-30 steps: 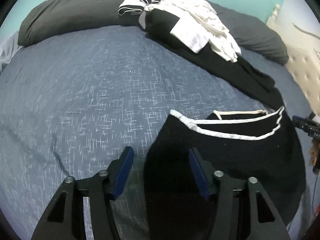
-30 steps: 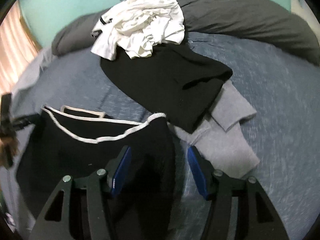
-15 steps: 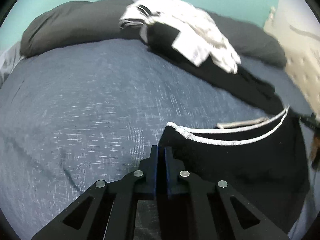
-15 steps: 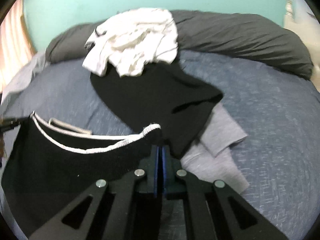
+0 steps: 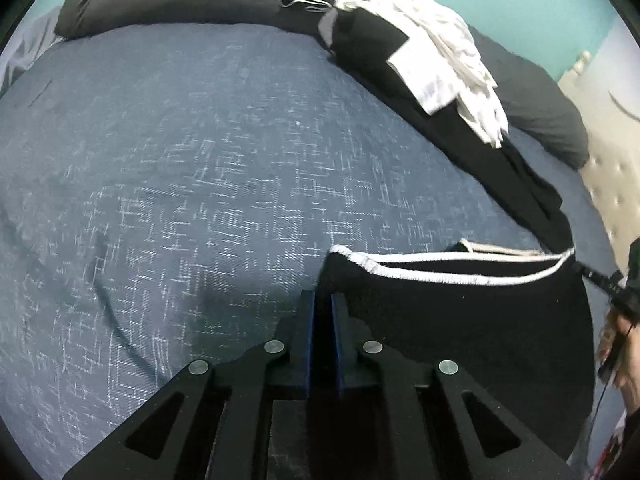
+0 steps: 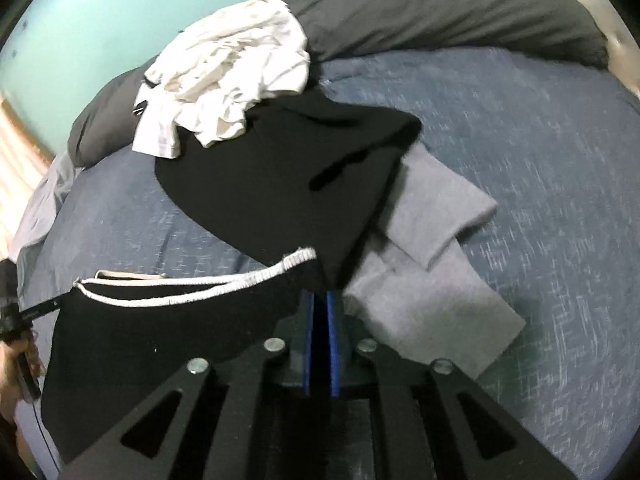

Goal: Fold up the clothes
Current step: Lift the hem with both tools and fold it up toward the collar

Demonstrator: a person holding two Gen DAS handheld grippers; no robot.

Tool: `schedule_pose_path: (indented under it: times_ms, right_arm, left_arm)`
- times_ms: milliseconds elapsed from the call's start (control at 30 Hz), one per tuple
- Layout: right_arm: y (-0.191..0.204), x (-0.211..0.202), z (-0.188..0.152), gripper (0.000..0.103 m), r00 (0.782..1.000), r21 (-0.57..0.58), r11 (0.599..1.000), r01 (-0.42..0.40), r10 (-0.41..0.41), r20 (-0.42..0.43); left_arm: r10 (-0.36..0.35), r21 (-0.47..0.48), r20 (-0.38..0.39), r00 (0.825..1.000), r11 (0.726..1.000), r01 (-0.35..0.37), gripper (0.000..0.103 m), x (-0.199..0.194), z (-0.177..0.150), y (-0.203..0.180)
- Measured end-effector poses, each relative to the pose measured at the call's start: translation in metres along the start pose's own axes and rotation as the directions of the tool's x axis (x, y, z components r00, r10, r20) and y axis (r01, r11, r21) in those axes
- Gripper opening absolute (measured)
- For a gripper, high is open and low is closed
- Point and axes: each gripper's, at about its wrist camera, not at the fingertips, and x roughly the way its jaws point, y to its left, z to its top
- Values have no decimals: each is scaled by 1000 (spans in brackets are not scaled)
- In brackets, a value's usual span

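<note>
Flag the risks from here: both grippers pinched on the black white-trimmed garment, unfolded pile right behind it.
1. Both jaws are opening: left gripper and right gripper pinch only the edges of the black garment, so a side could slip.
2. Its right corner touches the black top over the grey garment; pulling may drag them.

Right gripper (image 6: 321, 300) jaws opening, black garment (image 6: 168, 336) (white-trimmed) corner between them; grey garment (image 6: 432, 280) beside.
</note>
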Motion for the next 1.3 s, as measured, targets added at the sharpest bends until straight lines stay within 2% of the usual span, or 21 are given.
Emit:
schedule_pose_path:
  times_ms: [67,100,167,267,367,467,533,567,600,667,700,867,1067,1133,1300]
  right_arm:
    - [8,-4,1,40,1000,-60,998,4,-3,18]
    - [12,-6,2,40,1000,-91,996,4,-2,28]
    - [20,-10,4,41,999,-153,988,6,2,48]
    - [36,-5,4,41,999,-257,965,48,-43,23]
    - [46,7,1,41,998,-301,953,36,-48,-33]
    - [56,20,-8,41,994,-357,933,44,-76,-76]
    - [62,27,-13,34,991,-392,919,49,-94,-97]
    - [64,29,-15,24,990,-398,916,43,-91,-103]
    - [65,31,-17,15,990,-404,914,37,-89,-110]
    - [65,30,-18,4,992,-403,915,35,-81,-97]
    - [66,28,-18,4,993,-401,915,35,-76,-88]
    - [54,11,-13,3,999,-343,939,18,-26,-19]
    - [40,-11,2,2,996,-246,969,-2,23,83]
    - [43,-7,7,2,997,-245,970,9,10,76]
    - [52,18,10,2,998,-244,968,56,-56,7]
  left_arm:
    - [24,34,8,1000,999,-24,17,-3,0,-3]
    - [28,39,16,999,999,-29,23,-6,0,-2]
    - [36,53,40,999,998,-38,28,-12,2,-2]
    - [56,123,54,997,990,-62,28,-15,4,-10]
    - [63,204,58,996,976,-74,28,-14,5,-22]
    - [78,244,22,997,966,-81,28,-1,6,-31]
    - [86,268,8,996,960,-85,28,6,3,-34]
    - [91,277,1,996,957,-88,27,9,2,-35]
    - [88,280,-2,996,956,-84,22,11,1,-35]
    - [87,285,-3,996,955,-82,11,13,-1,-36]
    - [89,288,-2,996,954,-84,10,13,-2,-37]
    - [60,243,58,997,967,-72,6,-4,4,-31]
    - [-29,87,121,992,996,19,6,-26,15,-8]
    - [-19,60,112,993,998,13,6,-23,17,-5]
    - [43,75,46,998,996,-47,6,-4,20,-13]
